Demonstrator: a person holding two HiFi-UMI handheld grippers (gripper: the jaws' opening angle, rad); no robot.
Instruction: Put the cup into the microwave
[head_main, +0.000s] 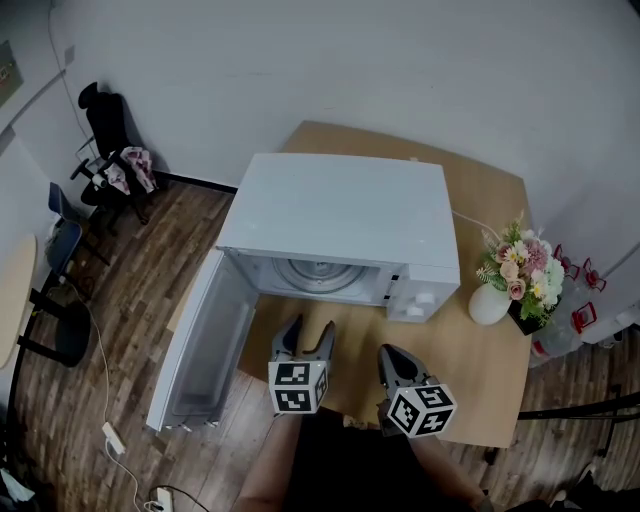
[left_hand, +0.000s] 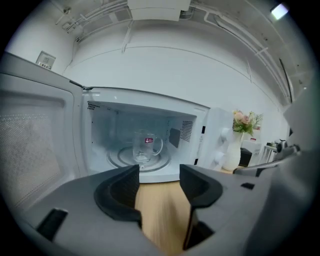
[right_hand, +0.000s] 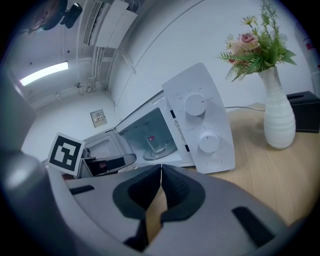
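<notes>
Glass mug (left_hand: 146, 147) stands inside the microwave (head_main: 335, 215); left gripper (left_hand: 159, 176) half-open, right gripper (right_hand: 160, 171) closed, both empty; slamming the door (head_main: 205, 345) might topple it.

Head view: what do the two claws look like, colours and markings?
Both are grey moulded plastic with black inner pads. The left claw and the right claw each carry a white cube printed with black square markers. The person's clothing is dark.
</notes>
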